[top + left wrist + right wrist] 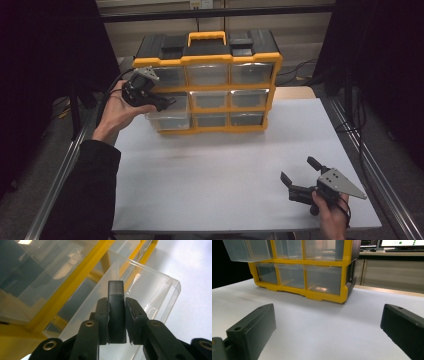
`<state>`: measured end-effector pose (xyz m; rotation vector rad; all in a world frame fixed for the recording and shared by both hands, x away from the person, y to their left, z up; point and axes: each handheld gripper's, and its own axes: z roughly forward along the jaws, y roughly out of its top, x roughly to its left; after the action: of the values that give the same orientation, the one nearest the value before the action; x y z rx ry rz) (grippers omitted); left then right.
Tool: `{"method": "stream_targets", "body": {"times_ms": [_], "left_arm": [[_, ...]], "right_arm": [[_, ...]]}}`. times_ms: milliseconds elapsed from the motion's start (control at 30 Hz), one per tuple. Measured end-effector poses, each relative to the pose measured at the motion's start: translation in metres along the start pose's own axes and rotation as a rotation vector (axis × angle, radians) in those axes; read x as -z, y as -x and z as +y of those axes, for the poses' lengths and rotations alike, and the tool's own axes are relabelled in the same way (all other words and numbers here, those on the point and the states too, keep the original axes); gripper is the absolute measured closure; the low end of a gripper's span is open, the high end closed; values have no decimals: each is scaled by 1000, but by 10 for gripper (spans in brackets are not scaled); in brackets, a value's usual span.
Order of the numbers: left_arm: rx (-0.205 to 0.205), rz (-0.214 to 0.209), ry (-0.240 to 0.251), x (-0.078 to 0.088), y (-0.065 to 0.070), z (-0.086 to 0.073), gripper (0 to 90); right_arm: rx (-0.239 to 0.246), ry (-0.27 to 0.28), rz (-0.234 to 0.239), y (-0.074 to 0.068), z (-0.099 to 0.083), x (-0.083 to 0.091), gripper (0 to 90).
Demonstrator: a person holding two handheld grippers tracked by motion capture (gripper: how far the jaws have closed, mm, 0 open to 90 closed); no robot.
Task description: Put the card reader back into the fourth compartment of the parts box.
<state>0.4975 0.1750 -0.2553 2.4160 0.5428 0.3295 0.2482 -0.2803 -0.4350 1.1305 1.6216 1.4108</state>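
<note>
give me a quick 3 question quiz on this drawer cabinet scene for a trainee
1. True or false: the left gripper is shut on a small dark block.
2. Which drawer of the yellow cabinet is pulled out? A) top right B) middle left C) bottom middle
3. Fill in: the right gripper hovers over the white table with its jaws ____.

Key:
1. True; the pads press the block from both sides, over the open drawer.
2. B
3. open, with nothing between them
</note>
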Motion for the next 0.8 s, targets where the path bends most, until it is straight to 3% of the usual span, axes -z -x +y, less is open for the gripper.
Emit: {"method": "stream_targets", "body": {"times_ms": [133, 267, 533, 667, 800], "left_arm": [[8, -3, -12, -5, 1, 0, 737], [19, 21, -5, -6, 1, 1, 736], [47, 5, -10, -11, -2, -1, 727], [69, 17, 15, -11, -3, -4, 627], [89, 49, 27, -11, -3, -6, 439]], "right_arm": [[0, 1, -1, 0, 0, 0, 0], [0, 2, 0, 0, 0, 0, 0], [1, 0, -1, 0, 0, 0, 0], [1, -3, -1, 0, 0, 0, 0], [0, -4, -5, 0, 0, 0, 0]]}}
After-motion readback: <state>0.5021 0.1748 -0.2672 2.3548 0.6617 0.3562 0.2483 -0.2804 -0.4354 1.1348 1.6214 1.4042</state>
